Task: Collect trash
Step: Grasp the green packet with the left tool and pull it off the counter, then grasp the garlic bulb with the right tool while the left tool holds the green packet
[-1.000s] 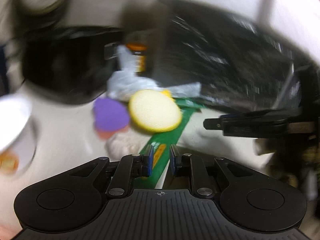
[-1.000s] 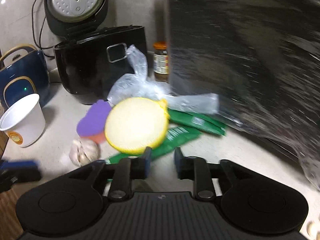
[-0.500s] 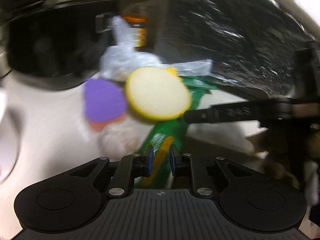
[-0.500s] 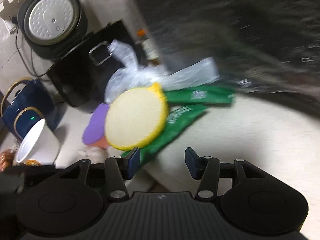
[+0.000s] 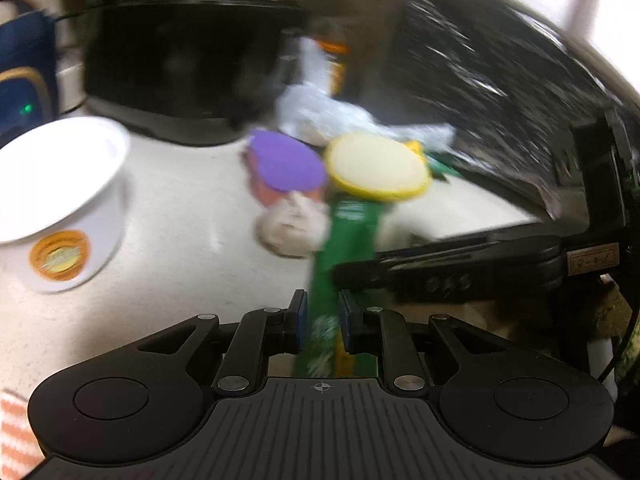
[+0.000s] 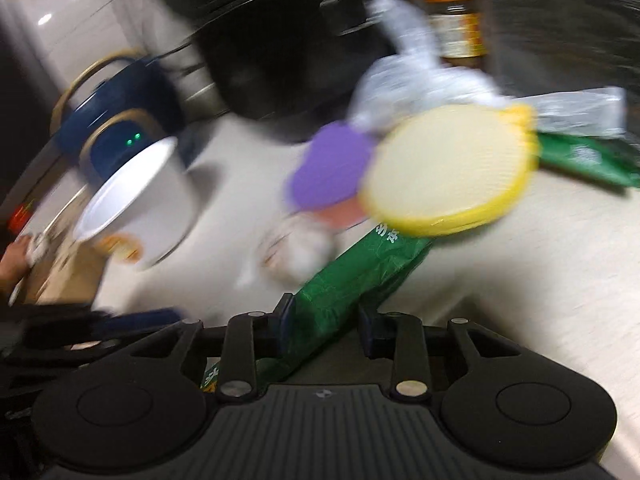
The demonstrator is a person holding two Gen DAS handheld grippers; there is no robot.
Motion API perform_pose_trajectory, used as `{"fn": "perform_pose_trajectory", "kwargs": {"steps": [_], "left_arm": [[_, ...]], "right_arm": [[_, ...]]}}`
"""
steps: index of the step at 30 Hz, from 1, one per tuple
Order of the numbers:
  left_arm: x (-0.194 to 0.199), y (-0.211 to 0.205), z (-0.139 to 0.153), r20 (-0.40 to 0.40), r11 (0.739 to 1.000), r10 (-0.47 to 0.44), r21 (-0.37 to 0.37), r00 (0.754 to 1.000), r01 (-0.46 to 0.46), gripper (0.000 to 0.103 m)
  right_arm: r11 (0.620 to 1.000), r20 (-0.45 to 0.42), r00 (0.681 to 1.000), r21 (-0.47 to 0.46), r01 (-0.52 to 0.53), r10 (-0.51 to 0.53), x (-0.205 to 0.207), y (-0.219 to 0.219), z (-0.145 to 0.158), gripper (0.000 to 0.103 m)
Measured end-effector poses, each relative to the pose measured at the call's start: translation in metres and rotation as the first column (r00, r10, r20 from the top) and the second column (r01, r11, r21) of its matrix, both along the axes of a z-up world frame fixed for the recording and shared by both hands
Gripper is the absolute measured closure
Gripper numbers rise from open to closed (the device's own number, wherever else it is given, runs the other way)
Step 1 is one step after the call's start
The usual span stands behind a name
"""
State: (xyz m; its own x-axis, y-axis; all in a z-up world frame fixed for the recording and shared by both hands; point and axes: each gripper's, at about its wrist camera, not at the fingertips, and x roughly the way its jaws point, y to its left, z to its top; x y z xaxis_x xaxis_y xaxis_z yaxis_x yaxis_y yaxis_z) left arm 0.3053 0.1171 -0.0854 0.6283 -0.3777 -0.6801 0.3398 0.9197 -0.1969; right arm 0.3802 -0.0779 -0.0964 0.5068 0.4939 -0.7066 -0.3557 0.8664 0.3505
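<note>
Both views are smeared by motion. In the left wrist view the left gripper (image 5: 322, 320) sits at the bottom middle of the frame, its jaws narrow with a green wrapper (image 5: 344, 240) running up between them; whether the pads actually press on it I cannot tell through the blur. In the right wrist view the right gripper (image 6: 326, 324) is at the bottom middle too, and its jaws are closing with the same green wrapper (image 6: 360, 276) lying between them; the left pad looks to touch the wrapper, while a gap shows beside the right pad.

The wrapper lies on the pale counter (image 6: 520, 280) and slants from the jaws up toward the middle of the frame, its far end tucked under a round yellow sponge (image 6: 448, 172). A second green wrapper (image 6: 588, 160) lies at the right edge behind the sponge. Left of the sponge is a purple pad (image 6: 332, 168), touching it, and below that a garlic bulb (image 6: 296, 248), just beside the wrapper. A crumpled clear bag (image 6: 416, 76) rests above the sponge, with a jar (image 6: 456, 24) behind it at the top. A white cup (image 6: 140, 196) stands at the left, a black cooker (image 6: 280, 48) fills the upper middle, and a black trash bag (image 5: 500, 92) covers the upper right of the left wrist view
</note>
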Motion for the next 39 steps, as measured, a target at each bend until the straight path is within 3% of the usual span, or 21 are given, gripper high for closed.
{"fn": "perform_pose_trajectory", "kwargs": {"steps": [4,6,8,11,14,18,24,29,34,39], "left_arm": [[-0.001,-0.027,0.002,0.032,0.993,-0.069,0.102,0.997,0.065,0.083],[0.003,-0.040,-0.001,0.035,0.984,-0.093,0.159,0.995,0.086,0.083],[0.008,-0.052,-0.006,0.018,0.974,-0.121,0.197,0.992,0.115,0.083],[0.015,-0.062,-0.014,-0.022,0.968,-0.131,0.212,0.991,0.132,0.080],[0.019,-0.064,-0.015,-0.034,0.973,-0.121,0.196,0.992,0.125,0.075],[0.021,-0.068,-0.019,-0.051,0.969,-0.154,0.186,0.987,0.161,0.054],[0.023,-0.063,-0.011,-0.011,0.980,-0.088,0.180,0.996,0.088,0.055],[0.033,-0.064,-0.022,-0.048,0.973,-0.073,0.214,0.996,0.082,0.051],[0.038,-0.057,-0.025,-0.063,0.984,-0.047,0.170,0.997,0.057,0.050],[0.028,-0.054,-0.025,-0.046,0.985,-0.039,0.165,0.998,0.046,0.052]], "right_arm": [[0.999,0.043,0.998,-0.017,-0.034,0.034,-0.024,0.000,0.010,0.066],[0.998,0.100,0.995,-0.056,0.003,0.003,-0.039,-0.012,0.019,0.049],[0.993,0.152,0.987,-0.103,0.063,-0.047,-0.053,-0.029,0.025,0.047],[0.984,0.140,0.982,-0.111,0.140,-0.124,-0.064,-0.054,0.027,0.047],[0.977,0.125,0.976,-0.091,0.191,-0.179,-0.074,-0.069,0.025,0.047],[0.970,0.106,0.973,-0.104,0.218,-0.207,-0.090,-0.075,0.018,0.047],[0.966,0.098,0.977,-0.155,0.205,-0.192,-0.103,-0.071,0.008,0.047],[0.969,0.109,0.979,-0.164,0.186,-0.170,-0.110,-0.069,0.008,0.047],[0.967,0.118,0.981,-0.185,0.174,-0.154,-0.112,-0.067,0.007,0.047],[0.954,0.148,0.977,-0.233,0.188,-0.157,-0.110,-0.066,0.005,0.039]]}}
